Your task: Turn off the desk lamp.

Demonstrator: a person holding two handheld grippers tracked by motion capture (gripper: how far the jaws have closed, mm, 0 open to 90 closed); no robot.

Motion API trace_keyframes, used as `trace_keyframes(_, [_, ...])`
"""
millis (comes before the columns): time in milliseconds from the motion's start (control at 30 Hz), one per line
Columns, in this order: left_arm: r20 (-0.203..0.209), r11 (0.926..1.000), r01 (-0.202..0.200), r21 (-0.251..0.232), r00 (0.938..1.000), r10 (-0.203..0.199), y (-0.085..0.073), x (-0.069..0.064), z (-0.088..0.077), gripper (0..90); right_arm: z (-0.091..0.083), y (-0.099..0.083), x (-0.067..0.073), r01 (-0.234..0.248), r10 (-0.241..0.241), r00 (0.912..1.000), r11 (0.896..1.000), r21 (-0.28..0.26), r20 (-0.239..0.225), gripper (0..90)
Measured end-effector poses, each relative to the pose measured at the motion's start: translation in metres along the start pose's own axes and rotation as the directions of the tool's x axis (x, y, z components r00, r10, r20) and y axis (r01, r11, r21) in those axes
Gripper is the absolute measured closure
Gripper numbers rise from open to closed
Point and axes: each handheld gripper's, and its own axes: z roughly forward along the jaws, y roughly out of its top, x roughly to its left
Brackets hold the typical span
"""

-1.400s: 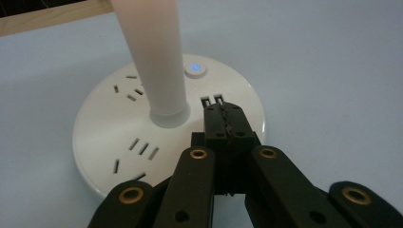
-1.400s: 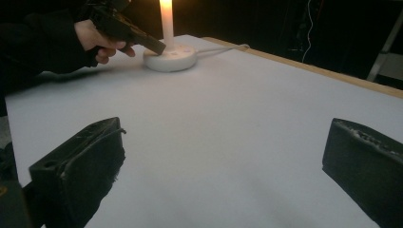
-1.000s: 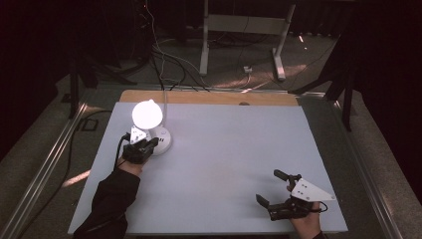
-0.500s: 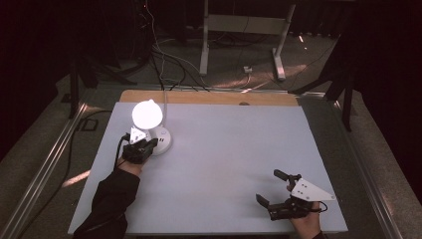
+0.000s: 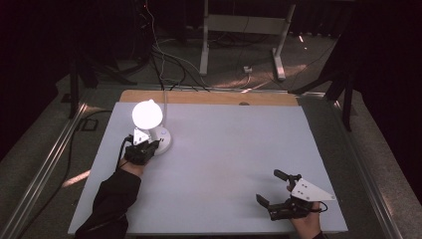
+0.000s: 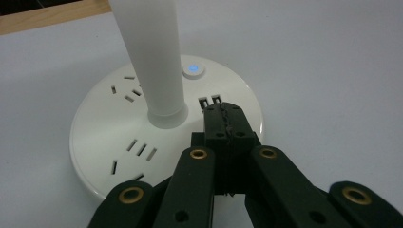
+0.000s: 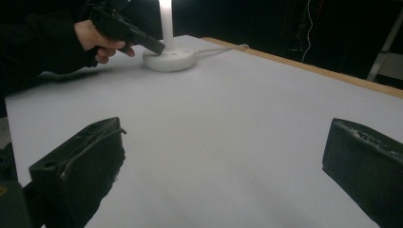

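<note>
White plastic makes up the desk lamp [image 5: 151,127], which stands near the far left corner of the worktop [image 5: 224,164], its round base [image 6: 119,142] flat on the grey surface and its stem [image 6: 154,57] rising upright, so the long axis runs vertical. The glowing head [image 5: 147,114] faces up toward the high camera and is washed out by its own light. On the base a small round button [image 6: 193,70] shows blue, with socket slots around the stem and two small ports just beyond the jaw tips. The stem's upper part is cut off in the left gripper view. A thin cable [image 7: 223,49] leaves the base toward the worktop's wooden far edge.

The left gripper [image 6: 223,116] has its jaws pressed together with nothing between them, tips over the near rim of the base, just short of the button; whether they touch the base is hard to tell. The right gripper [image 5: 272,188] rests near the front right corner, well apart from the lamp, jaws spread wide and empty.
</note>
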Motion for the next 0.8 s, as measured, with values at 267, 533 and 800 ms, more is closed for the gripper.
trace_keyframes(267, [-0.019,0.9998,-0.020,0.007,0.9996,0.020,0.001,-0.002,0.000,90.0,0.000,0.000,0.001,0.004,-0.004,1.0000,1.000,0.002,-0.001,0.0])
trace_keyframes(533, [0.004,0.9989,0.013,-0.046,0.9999,-0.012,0.008,0.001,-0.013,90.0,0.000,0.000,0.000,0.000,0.000,1.0000,1.000,0.000,0.002,0.0])
trace_keyframes(800, [0.041,0.9976,0.027,-0.064,0.9989,-0.025,0.009,0.000,-0.017,90.0,-0.001,0.000,0.000,0.002,-0.002,1.0000,1.000,0.001,0.002,0.0])
